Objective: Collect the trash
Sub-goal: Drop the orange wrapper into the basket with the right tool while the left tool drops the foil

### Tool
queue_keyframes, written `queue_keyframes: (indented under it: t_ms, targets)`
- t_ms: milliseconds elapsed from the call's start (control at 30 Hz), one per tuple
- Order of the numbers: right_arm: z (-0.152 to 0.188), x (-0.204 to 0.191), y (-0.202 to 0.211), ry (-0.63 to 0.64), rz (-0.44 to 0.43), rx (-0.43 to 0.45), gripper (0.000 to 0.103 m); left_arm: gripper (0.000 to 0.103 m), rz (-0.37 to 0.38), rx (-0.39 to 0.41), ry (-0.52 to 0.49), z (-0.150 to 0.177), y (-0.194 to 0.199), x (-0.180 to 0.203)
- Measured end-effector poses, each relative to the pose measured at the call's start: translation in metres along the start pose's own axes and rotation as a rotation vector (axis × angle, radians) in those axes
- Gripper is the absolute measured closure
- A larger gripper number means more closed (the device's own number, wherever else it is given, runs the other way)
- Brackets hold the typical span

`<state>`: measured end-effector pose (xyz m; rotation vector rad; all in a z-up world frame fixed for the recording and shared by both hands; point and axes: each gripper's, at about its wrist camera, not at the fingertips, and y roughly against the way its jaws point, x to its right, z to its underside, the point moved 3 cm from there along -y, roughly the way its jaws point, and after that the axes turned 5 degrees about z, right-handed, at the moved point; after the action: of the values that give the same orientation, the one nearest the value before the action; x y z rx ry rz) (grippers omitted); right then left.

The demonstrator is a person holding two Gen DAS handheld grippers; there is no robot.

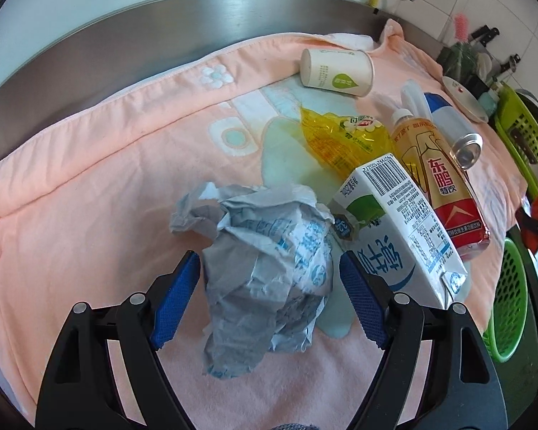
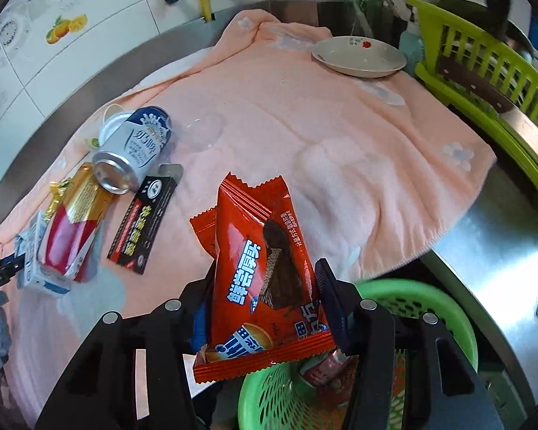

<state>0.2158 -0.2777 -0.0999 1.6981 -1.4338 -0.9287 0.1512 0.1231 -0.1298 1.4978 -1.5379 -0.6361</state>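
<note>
An orange snack wrapper (image 2: 265, 286) is hanging pinched in the right gripper (image 2: 269, 286) above the green basket (image 2: 448, 308); releasing squarely over the opening should be keeping it off the pink towel (image 2: 305, 143). The left gripper (image 1: 270, 297) is straddling crumpled grey paper (image 1: 265, 261), jaws spread, beside a milk carton (image 1: 405, 229).

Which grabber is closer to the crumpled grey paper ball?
Left. The left gripper is open with its fingers on either side of the crumpled grey paper ball. The right gripper is off by the green basket, holding an orange snack wrapper.
</note>
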Motion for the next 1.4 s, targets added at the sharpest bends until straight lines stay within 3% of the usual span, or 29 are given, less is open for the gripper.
queue_keyframes:
  t_ms: [333, 467, 600, 1033, 1167, 1400]
  targets:
    - [0.068, 0.009, 0.037, -0.094, 0.042, -0.004, 0.053, 0.037, 0.015, -0.012, -0.044, -0.005, -0.011, 0.002]
    - [0.093, 0.028, 0.038, -0.160, 0.077, -0.032, 0.053, 0.053, 0.018, -0.002, -0.066, -0.007, -0.010, 0.003]
    - [0.112, 0.047, 0.037, -0.217, 0.119, -0.049, 0.050, 0.061, 0.032, 0.018, -0.051, -0.006, 0.000, -0.001]
    - [0.137, 0.079, 0.035, -0.321, 0.171, -0.043, 0.023, 0.064, 0.101, 0.128, -0.076, 0.009, 0.076, 0.002]
    - [0.139, 0.083, 0.042, -0.328, 0.179, -0.022, 0.022, 0.064, 0.147, 0.156, -0.117, 0.011, 0.096, 0.024]
    - [0.148, 0.091, 0.065, -0.365, 0.174, 0.023, 0.018, 0.064, 0.272, 0.154, -0.235, 0.021, 0.107, 0.098]
